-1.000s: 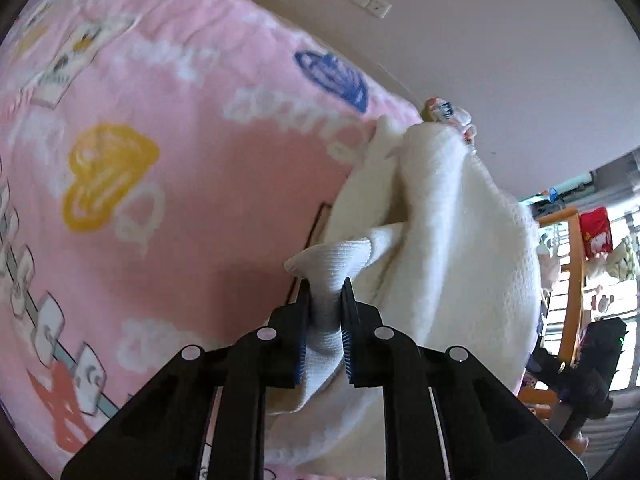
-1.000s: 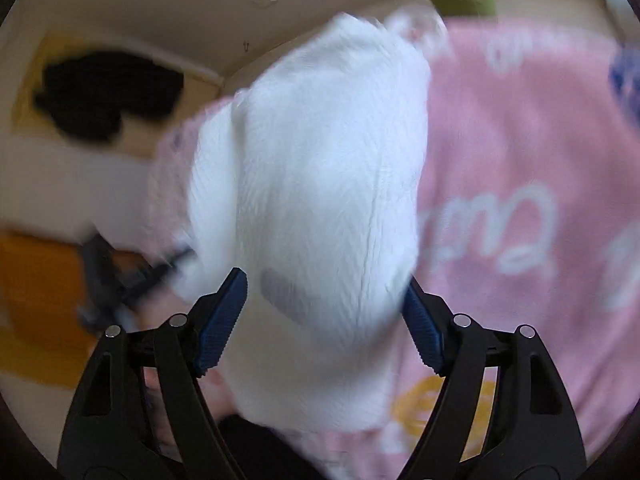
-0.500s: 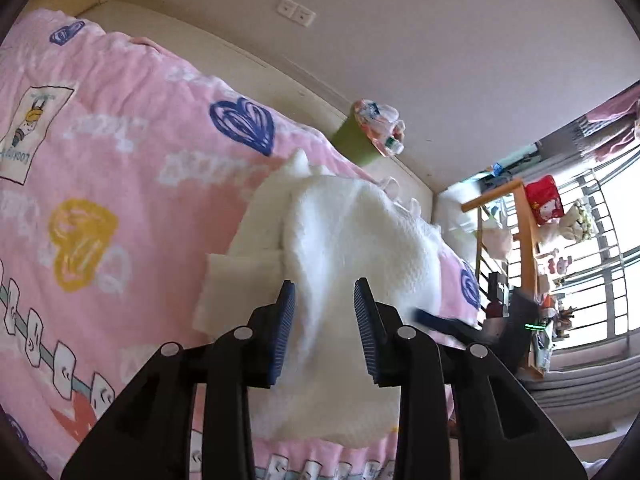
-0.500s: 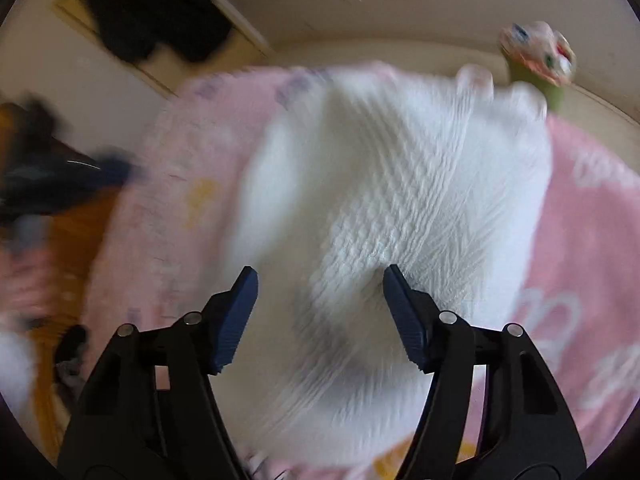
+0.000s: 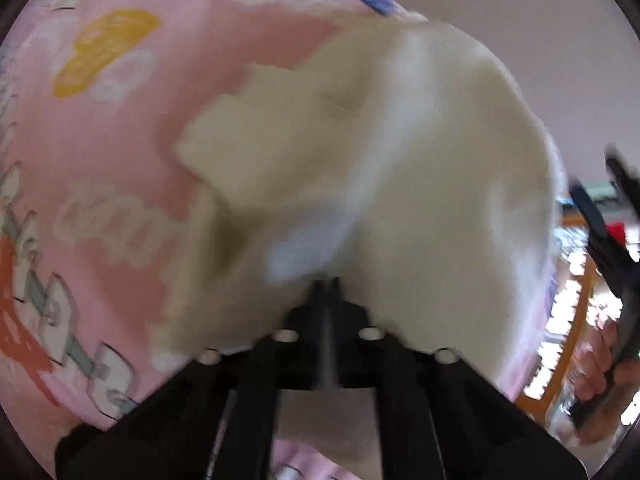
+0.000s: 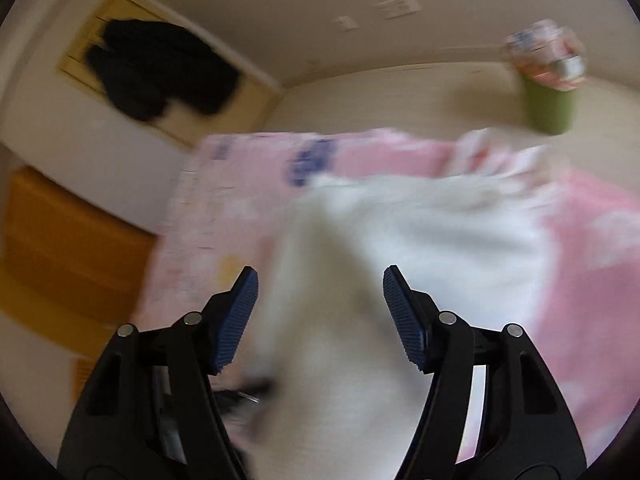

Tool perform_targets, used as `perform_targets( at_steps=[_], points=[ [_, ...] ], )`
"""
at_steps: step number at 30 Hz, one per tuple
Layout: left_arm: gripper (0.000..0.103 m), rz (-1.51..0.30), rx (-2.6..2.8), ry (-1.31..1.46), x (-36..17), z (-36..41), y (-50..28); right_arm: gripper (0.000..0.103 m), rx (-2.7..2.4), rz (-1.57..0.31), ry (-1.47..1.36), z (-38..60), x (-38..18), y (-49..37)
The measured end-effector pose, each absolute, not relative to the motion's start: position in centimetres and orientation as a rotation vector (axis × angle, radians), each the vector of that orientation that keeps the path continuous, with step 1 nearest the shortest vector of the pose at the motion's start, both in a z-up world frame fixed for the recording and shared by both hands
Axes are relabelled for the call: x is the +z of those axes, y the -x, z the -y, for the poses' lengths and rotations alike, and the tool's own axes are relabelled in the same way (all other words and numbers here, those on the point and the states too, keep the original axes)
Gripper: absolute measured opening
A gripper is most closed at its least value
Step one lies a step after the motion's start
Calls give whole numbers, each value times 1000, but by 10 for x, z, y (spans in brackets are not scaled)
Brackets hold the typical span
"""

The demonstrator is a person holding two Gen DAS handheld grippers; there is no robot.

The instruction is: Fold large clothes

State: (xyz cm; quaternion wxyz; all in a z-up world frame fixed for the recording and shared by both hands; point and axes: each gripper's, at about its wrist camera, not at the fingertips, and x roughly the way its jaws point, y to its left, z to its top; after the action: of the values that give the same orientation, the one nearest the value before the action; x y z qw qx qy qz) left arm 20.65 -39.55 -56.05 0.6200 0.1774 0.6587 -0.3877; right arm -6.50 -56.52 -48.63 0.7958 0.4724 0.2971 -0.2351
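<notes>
A white knitted garment (image 5: 380, 152) lies bunched on a pink printed blanket (image 5: 120, 128). In the left wrist view my left gripper (image 5: 326, 284) is shut, its tips against the garment's near edge; blur hides whether cloth is pinched. In the right wrist view the garment (image 6: 400, 248) spreads over the blanket (image 6: 592, 240). My right gripper (image 6: 318, 312) is open wide and empty, with the cloth showing between its blue-padded fingers (image 6: 238, 320).
A green cup with a printed wrapper (image 6: 548, 84) stands on the floor past the blanket. A black coat (image 6: 160, 72) hangs on the far wall. An orange cabinet (image 6: 60, 240) stands at the left. The right hand and gripper (image 5: 608, 320) show at the right edge.
My left gripper, shut on cloth a second ago, opened, then closed again at the garment's near edge. My right gripper stayed open and pulled back from the garment.
</notes>
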Motion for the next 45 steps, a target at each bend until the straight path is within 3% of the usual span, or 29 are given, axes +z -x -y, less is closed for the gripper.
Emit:
perform_targets(
  at_steps=[4,6,11,17,19,20,21,22,26,28,29,32,36,42,45],
  points=[
    [3,-1455,-865,-548,-576,411,-209,57,-602,-795,-963,581,-527,60],
    [4,-1372,-841,-654,-581,421,-204,57,-626,-823,-935,585,-538,46],
    [3,-1394,-812,-702,-581,428,-209,59,-630,-834,-925,600,-551,25],
    [3,-1339,-945,-633,-524,401,-200,61,-569,-692,-899,520,-485,92],
    [16,-1336,-1001,-595,-506,389,-193,81,-554,-728,-824,471,-469,104],
    [35,-1309,-1036,-588,-494,383,-185,90,-563,-761,-783,448,-467,106],
    [56,-1283,-1059,-591,-487,379,-177,90,-563,-776,-761,427,-467,108],
    [62,-1268,-1081,-595,-481,379,-171,90,-556,-777,-753,409,-469,109],
    [64,-1229,-1143,-670,-472,383,-145,89,-540,-830,-806,380,-502,98],
    [64,-1253,-1138,-702,-484,390,-142,85,-557,-854,-862,371,-527,91],
    [64,-1265,-1122,-719,-494,395,-143,72,-581,-852,-846,369,-529,91],
    [63,-1302,-1072,-751,-518,403,-147,0,-715,-798,-835,364,-507,110],
    [64,-1352,-947,-717,-541,412,-171,0,-625,-738,-813,371,-481,115],
    [69,-1351,-850,-783,-567,416,-189,0,-525,-910,-900,400,-547,75],
    [70,-1437,-784,-707,-585,414,-207,0,-481,-938,-893,408,-566,46]
  ],
)
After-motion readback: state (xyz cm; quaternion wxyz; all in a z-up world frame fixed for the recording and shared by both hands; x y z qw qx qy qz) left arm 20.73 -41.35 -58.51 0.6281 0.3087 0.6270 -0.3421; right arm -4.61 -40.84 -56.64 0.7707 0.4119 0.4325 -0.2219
